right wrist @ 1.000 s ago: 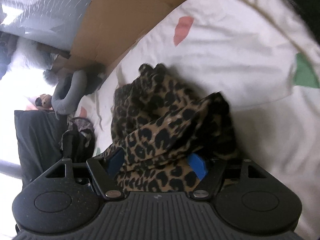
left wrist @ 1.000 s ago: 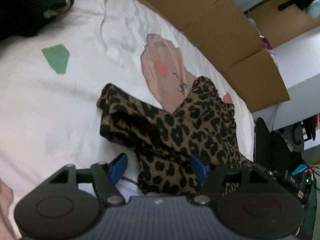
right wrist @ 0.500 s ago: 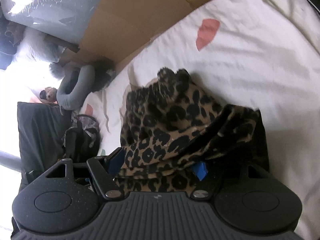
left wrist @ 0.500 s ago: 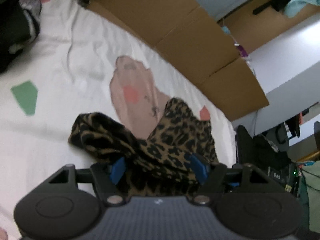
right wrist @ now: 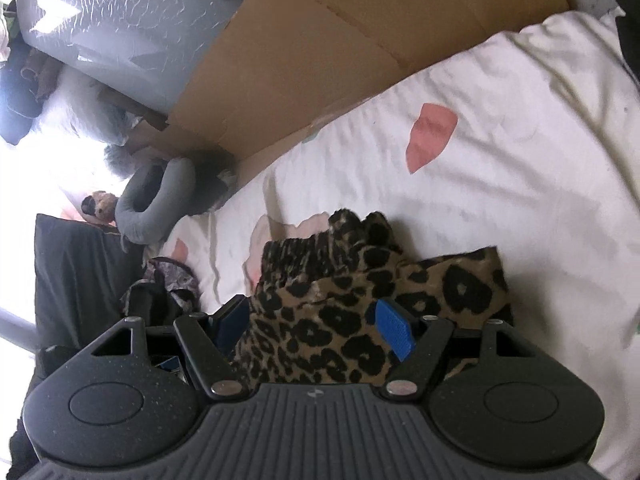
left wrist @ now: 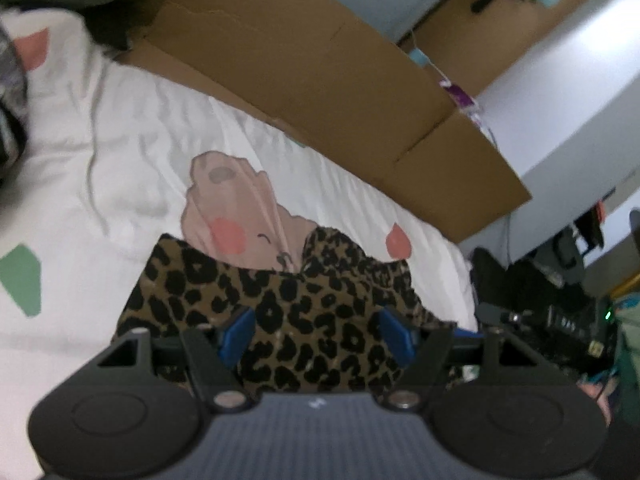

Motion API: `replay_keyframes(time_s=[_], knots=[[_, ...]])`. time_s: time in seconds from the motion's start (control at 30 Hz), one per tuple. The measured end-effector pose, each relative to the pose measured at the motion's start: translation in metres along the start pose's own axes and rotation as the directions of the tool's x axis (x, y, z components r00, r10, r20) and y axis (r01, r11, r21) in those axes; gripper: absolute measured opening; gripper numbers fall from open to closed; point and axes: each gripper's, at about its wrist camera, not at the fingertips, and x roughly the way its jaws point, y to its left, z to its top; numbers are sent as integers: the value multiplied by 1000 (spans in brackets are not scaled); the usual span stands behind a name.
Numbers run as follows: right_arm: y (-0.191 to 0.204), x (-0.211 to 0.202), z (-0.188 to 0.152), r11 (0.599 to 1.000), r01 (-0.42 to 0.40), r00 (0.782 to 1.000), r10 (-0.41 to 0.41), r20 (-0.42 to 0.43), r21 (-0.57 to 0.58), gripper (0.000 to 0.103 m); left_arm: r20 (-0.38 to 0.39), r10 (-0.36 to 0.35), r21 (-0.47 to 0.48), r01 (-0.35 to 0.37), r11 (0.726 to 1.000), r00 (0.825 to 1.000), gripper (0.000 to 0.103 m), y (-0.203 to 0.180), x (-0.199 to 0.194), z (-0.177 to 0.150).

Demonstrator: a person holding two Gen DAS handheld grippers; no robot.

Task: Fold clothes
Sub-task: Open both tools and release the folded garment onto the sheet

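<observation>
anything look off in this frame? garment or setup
Nothing damaged or spilled. The leopard-print garment is still a bunched heap on the white sheet, not flat or squared. It lies between the fingers of the left hand-held gripper and the right hand-held gripper, both open. The left view is blurred.

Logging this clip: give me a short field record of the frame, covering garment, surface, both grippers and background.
garment: leopard-print garment, bunched, not flat
surface: white bedsheet with pink and green patches
left gripper: jaws apart, fabric between the blue pads
right gripper: jaws apart, fabric between the blue pads
background: cardboard along the far edge of the bed; grey neck pillow in the right wrist view
</observation>
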Motion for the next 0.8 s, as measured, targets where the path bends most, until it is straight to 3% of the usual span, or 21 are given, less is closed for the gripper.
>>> replay_keyframes(time_s=[0.13,0.27,0.33,0.47,0.67,0.8], knots=[[-3,-2,-1,999,39,999,-39,11,-22,74,-18,12,57,-11,998,1000,67,-9,9,-1],[-3,2,-1,991,110,994,-111,-1,-74,56,-41,32,117,-27,993,999,57,-17,20,-3],[2,6,-2,974,177,984,-180,-4,-142,56,-55,50,154,-41,987,997,54,-21,27,-3],[4,-1,-3,949,253,967,-253,27,-190,56,-124,48,207,-21,978,991,32,-32,47,-8],[5,-15,-3,906,352,936,-342,83,-235,56,-170,45,307,10,952,984,32,-57,66,-23],[0,-23,-3,873,412,911,-399,105,-261,57,-137,67,401,-7,916,988,32,-73,72,-21]])
